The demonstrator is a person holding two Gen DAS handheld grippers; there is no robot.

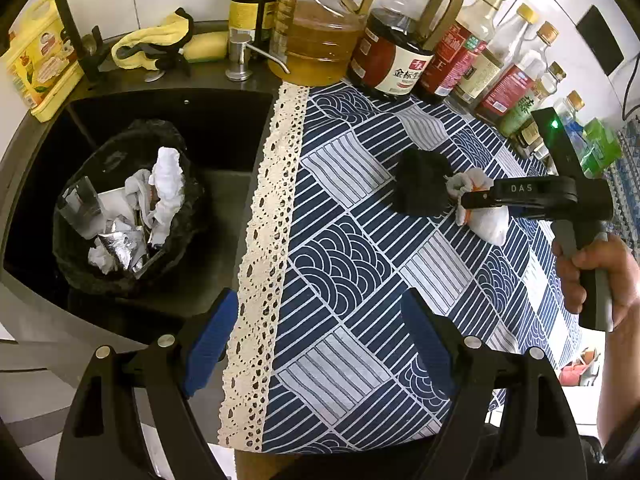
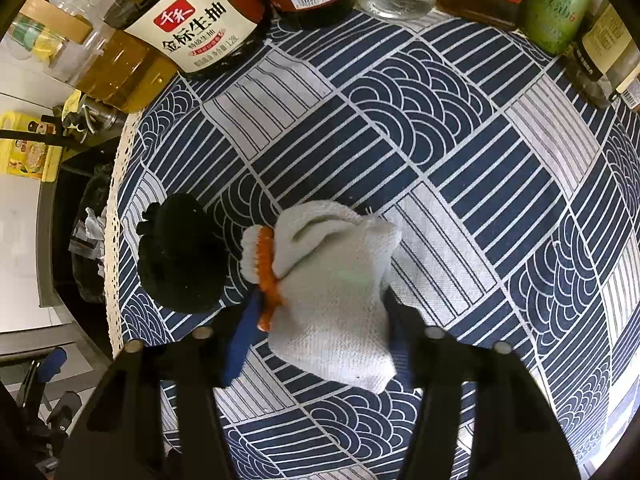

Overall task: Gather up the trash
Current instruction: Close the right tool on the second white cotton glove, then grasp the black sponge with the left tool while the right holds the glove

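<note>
Tablecloth (image 2: 400, 128) – navy-white waves, stripes; glove (image 2: 336, 292) – white, orange cuff; bundle (image 2: 180, 256) black.
</note>
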